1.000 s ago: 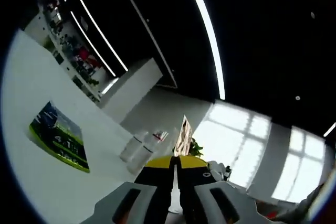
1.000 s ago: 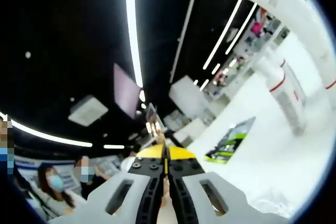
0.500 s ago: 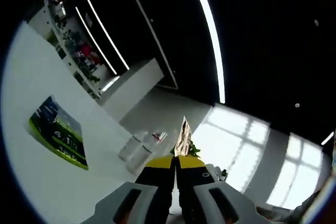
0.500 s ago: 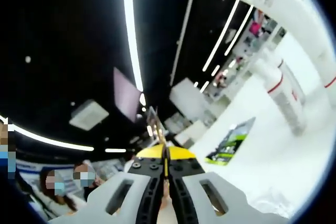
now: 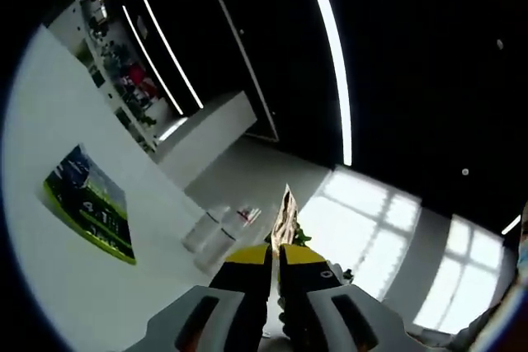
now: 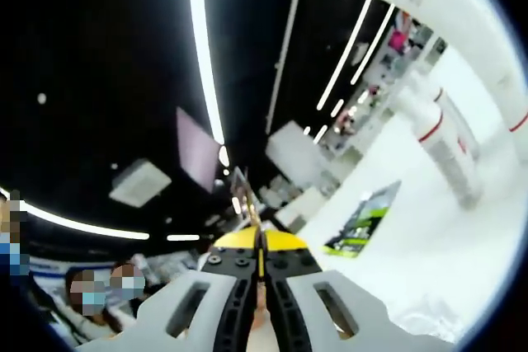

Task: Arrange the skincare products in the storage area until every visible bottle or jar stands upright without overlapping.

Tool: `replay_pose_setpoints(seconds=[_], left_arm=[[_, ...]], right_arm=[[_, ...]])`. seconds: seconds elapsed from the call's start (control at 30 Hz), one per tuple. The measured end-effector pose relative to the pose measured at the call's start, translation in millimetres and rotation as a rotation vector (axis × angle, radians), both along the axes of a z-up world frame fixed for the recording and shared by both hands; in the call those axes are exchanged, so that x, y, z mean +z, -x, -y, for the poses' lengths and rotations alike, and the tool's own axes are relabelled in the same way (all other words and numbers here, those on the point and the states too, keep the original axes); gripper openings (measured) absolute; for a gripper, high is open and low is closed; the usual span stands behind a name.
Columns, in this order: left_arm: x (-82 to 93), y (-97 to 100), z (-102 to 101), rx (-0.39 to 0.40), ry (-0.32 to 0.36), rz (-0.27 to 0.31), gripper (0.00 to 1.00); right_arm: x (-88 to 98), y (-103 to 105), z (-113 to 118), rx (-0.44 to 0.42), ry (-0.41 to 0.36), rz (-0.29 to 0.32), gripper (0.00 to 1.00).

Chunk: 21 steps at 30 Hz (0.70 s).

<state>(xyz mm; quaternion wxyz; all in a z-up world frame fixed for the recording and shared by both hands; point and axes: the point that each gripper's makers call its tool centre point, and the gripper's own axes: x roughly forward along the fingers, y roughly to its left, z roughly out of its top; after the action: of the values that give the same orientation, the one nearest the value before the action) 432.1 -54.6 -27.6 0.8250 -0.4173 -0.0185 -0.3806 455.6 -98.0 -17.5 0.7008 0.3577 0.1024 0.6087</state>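
Left tongs point(image 5: 275, 255): yellow-tipped black jaws clenched together w/ nothing seen between the tips; grey plastic body w/ slots below. Beyond them, 2 white cylindrical bottles point(image 5: 213, 233) lie side by side, touching, on the white tabletop point(image 5: 49, 286), near its far edge; one has a red mark at the end. Whether standing or lying is hard to tell given view tilt. 1 flat green-and-blue printed card point(image 5: 89, 204) lies on the tabletop, well apart from the bottles, toward the near side. Smooth matte surface. Thin pointed patterned thing rises just past the jaw tips; can't tell what it is.

Right tongs point(image 6: 259, 246): same build, jaws shut tight, tips touching, nothing visibly held. 2 white tubes w/ red band point(image 6: 437, 142) show at the tabletop's point(image 6: 412, 269) side, long, round, smooth plastic; second one cut off at picture edge point(image 6: 495, 63). Same green card point(image 6: 361, 220) lies flat mid-tabletop, apart from the tubes. Crinkled clear wrap point(image 6: 429, 315) near the near edge.

Dark ceiling w/ long light strips point(image 6: 202, 47). 2 people point(image 6: 99, 294) in the background.
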Motion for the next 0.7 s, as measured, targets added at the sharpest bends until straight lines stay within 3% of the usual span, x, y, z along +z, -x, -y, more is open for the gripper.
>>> replay_pose_setpoints(seconds=[0.53, 0.7], left_arm=[[-2.2, -4.3, -2.3, 0.021, -0.009, -0.007, 0.13], [-1.0, -4.3, -2.4, 0.009, 0.002, -0.007, 0.08]], right_arm=[[5.4, 1.0, 1.1, 0.024, -0.032, -0.009, 0.0], [1.1, 2.8, -1.4, 0.021, -0.011, -0.016, 0.0]])
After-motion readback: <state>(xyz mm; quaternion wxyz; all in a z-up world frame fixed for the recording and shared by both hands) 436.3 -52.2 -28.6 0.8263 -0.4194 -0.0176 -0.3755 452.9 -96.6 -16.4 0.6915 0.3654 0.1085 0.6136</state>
